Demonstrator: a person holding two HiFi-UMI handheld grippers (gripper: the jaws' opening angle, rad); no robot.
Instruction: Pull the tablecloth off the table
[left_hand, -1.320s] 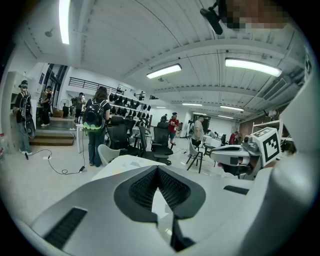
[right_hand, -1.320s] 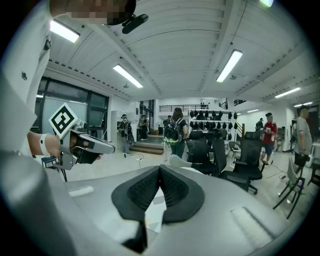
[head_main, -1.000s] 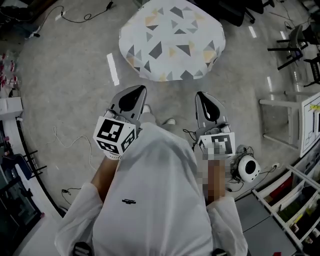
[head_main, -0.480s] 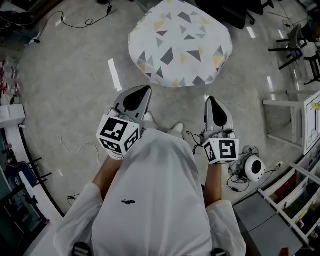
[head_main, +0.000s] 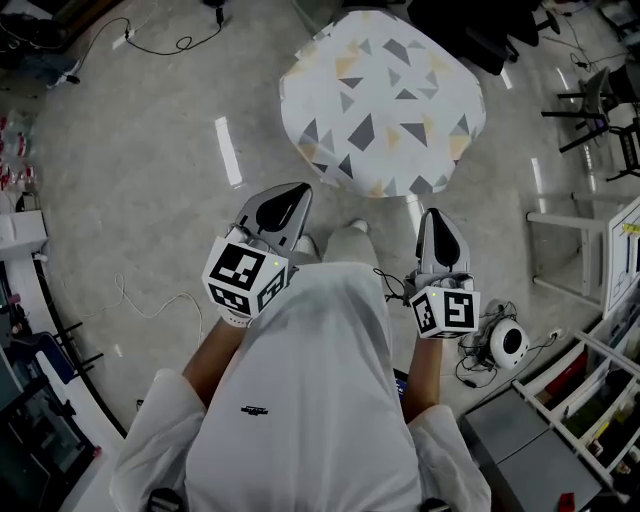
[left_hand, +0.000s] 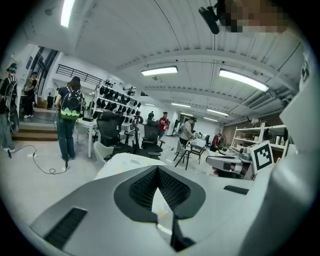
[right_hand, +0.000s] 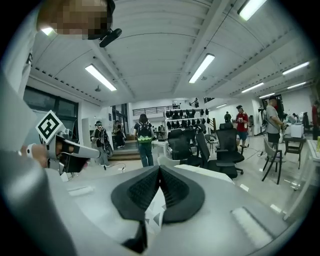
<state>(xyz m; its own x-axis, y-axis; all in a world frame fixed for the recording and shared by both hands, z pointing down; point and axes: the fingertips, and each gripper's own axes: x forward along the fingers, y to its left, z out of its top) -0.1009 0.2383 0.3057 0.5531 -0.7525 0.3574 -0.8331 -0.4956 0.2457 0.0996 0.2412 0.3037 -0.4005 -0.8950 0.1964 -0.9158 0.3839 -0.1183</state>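
A white tablecloth (head_main: 385, 100) with grey and yellow triangles covers a small table ahead of me on the floor; it hangs over all the table's edges. My left gripper (head_main: 300, 188) and right gripper (head_main: 436, 213) are held side by side at waist height, short of the table's near edge and touching nothing. Both are shut with nothing between the jaws. In the left gripper view the jaws (left_hand: 158, 168) meet, with the tablecloth (left_hand: 122, 161) beyond them. The right gripper view shows shut jaws (right_hand: 159, 168) and the cloth (right_hand: 212, 173) just past them.
A white stool (head_main: 568, 212) and shelving (head_main: 590, 400) stand to my right, and a round white device (head_main: 508, 340) with cables lies by my right foot. Black office chairs (head_main: 470, 30) crowd behind the table. A loose cable (head_main: 150, 295) runs left. People (left_hand: 67, 122) stand further off.
The table has drawn nearer and shifted right in the head view as I step towards it. Both grippers stay shut and have kept their side-by-side pose.
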